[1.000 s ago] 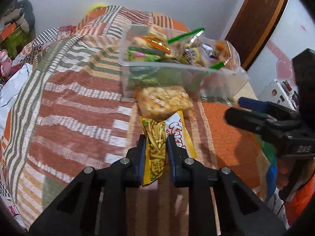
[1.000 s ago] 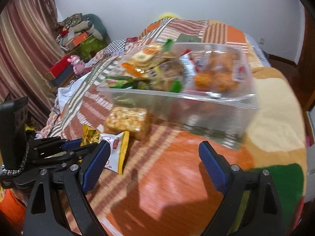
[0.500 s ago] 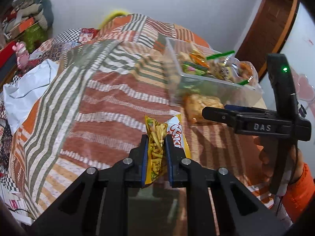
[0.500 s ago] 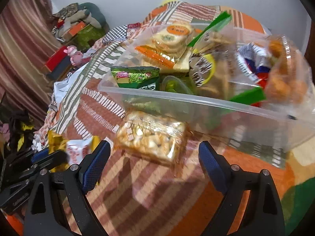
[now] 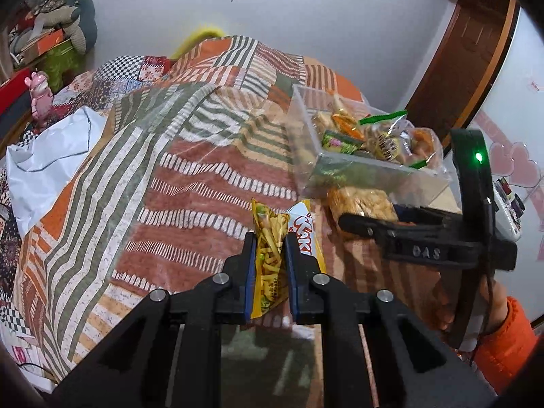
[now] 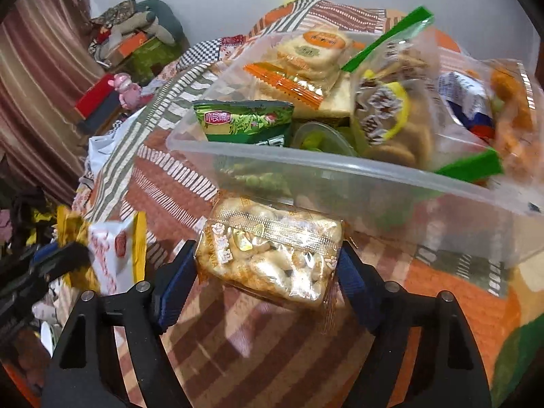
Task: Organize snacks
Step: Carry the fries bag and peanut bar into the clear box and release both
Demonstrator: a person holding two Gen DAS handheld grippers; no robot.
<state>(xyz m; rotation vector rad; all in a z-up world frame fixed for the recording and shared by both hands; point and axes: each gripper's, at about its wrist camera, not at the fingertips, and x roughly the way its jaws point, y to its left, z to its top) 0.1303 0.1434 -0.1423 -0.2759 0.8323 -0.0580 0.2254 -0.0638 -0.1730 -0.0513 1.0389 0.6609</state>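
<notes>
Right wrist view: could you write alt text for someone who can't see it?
The right gripper is closing its blue-padded fingers around a clear packet of golden snacks on a striped bedspread, just before a snack-filled clear plastic bin.

A patchwork quilt (image 5: 210,142) covers the bed. White wall (image 5: 323,13), brown door (image 5: 472,51) at right, striped curtain (image 6: 30,78) left, clutter (image 5: 44,44) beside it.

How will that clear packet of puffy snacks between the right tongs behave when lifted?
Probably light for its size: the clear snack packet looks full of airy pieces. Its thin, glossy film may crinkle, sag and slip a little. The right tongs are closing on its two ends, so a hard squeeze could crush the pieces.
</notes>
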